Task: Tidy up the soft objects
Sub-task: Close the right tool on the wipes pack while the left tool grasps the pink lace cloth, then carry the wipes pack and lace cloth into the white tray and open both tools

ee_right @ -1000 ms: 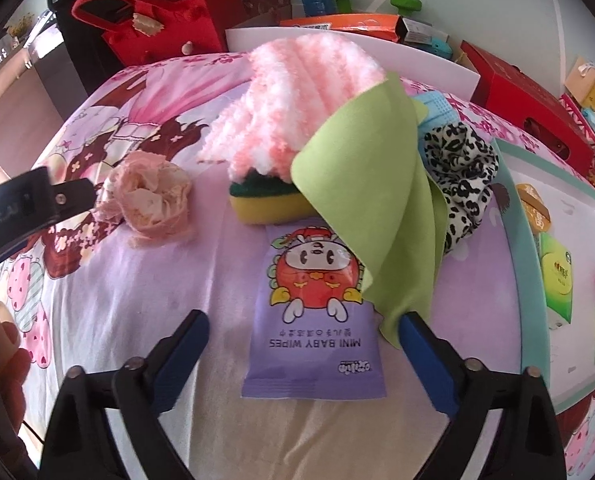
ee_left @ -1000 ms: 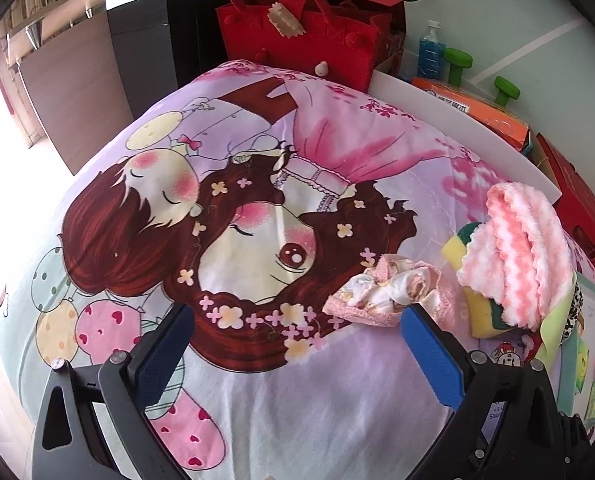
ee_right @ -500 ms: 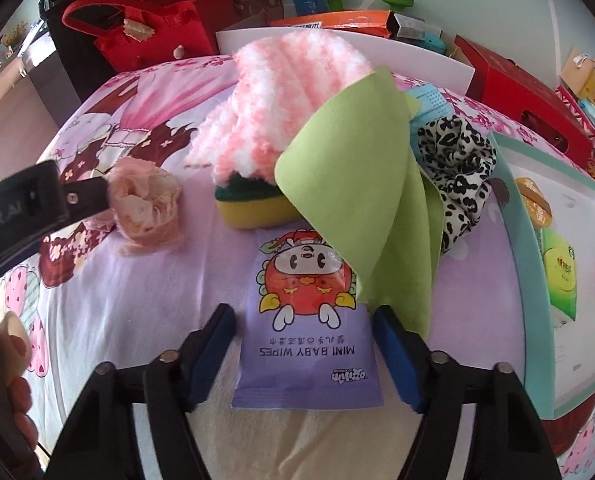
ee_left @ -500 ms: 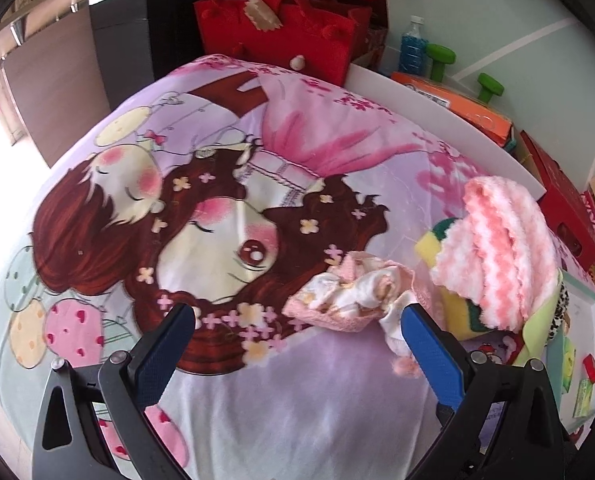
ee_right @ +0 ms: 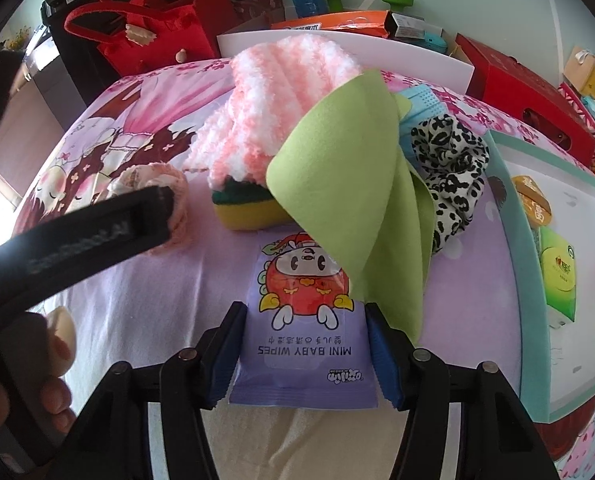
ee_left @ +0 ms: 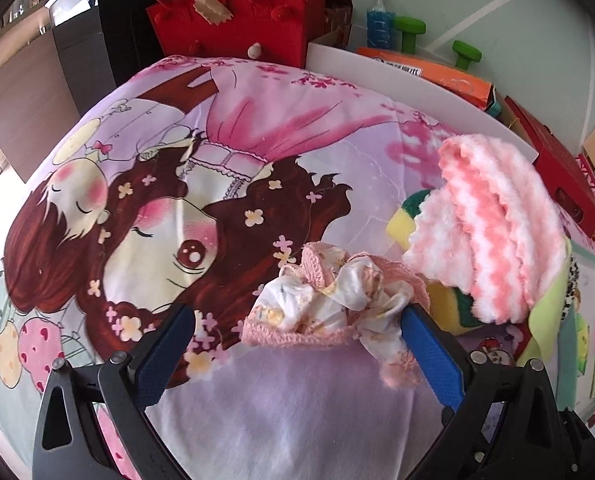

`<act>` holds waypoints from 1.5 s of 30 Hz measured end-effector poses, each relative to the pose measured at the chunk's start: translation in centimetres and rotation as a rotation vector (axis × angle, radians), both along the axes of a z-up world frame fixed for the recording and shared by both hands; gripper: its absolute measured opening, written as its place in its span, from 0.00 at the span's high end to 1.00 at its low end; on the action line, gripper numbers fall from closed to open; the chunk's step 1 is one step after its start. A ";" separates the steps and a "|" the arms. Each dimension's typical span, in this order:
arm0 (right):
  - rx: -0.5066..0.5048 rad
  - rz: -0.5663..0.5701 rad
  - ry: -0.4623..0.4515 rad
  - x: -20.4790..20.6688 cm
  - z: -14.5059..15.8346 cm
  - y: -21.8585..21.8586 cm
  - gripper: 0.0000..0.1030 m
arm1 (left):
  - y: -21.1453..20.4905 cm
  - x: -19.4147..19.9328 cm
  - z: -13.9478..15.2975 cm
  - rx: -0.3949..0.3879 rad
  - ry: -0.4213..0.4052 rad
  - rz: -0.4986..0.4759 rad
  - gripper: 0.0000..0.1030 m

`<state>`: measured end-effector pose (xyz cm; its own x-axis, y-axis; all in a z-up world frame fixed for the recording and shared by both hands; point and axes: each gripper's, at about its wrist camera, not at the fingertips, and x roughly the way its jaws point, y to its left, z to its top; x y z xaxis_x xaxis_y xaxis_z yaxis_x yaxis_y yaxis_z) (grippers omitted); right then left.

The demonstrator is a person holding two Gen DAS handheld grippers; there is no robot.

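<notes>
1. A cartoon-print blanket [ee_left: 217, 208], pink and lilac with a brown-haired girl's face, covers the surface that carries everything.
2. A red felt handbag [ee_left: 233, 20] stands at the far edge, with a white board [ee_right: 337, 44] and an orange box [ee_right: 329, 26] to its right.
3. A teal-rimmed tray [ee_right: 517, 264] of small packets lies along the right side.
4. A fluffy pink-and-white striped cloth [ee_right: 273, 100] is draped over a yellow-and-green sponge [ee_right: 245, 210] near the middle of the blanket.
5. A lime-green cloth [ee_right: 357, 200] hangs down in front of that pile, its lower tip lying beside the wipes pack.
6. A leopard-print scrunchie [ee_right: 449, 172] sits just right of the green cloth.
7. The left gripper [ee_left: 297, 336] is spread wide, its blue pads on either side of a crumpled pink-trimmed fabric piece [ee_left: 329, 300]; the right pad touches the fabric's edge, the left pad stands apart from it.
8. The right gripper [ee_right: 305, 340] is pinching a purple pack of mini baby wipes [ee_right: 305, 320] at the near edge of the blanket, both blue pads pressed against the pack's sides.
9. The crumpled fabric lies on the blanket left of the sponge, near it.
</notes>
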<state>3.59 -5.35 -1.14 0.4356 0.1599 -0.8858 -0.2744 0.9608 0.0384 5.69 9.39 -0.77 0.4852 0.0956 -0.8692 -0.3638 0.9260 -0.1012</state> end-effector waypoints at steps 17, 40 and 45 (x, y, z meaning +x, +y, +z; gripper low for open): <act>0.001 0.011 0.003 -0.1 0.1 -0.2 0.42 | -1.3 0.5 0.6 -0.017 -0.041 -0.055 0.76; 0.056 0.066 -0.081 -1.8 3.7 -1.1 0.46 | 0.4 -1.2 3.7 0.041 -0.066 0.016 0.80; 0.094 0.080 -0.113 -2.4 5.2 -1.5 0.46 | 0.3 -1.5 4.3 0.048 -0.076 0.016 0.80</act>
<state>1.21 -6.89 4.01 0.5143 0.2779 -0.8113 -0.3574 0.9294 0.0917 4.23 9.65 3.57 0.5472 0.1445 -0.8244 -0.3717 0.9245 -0.0847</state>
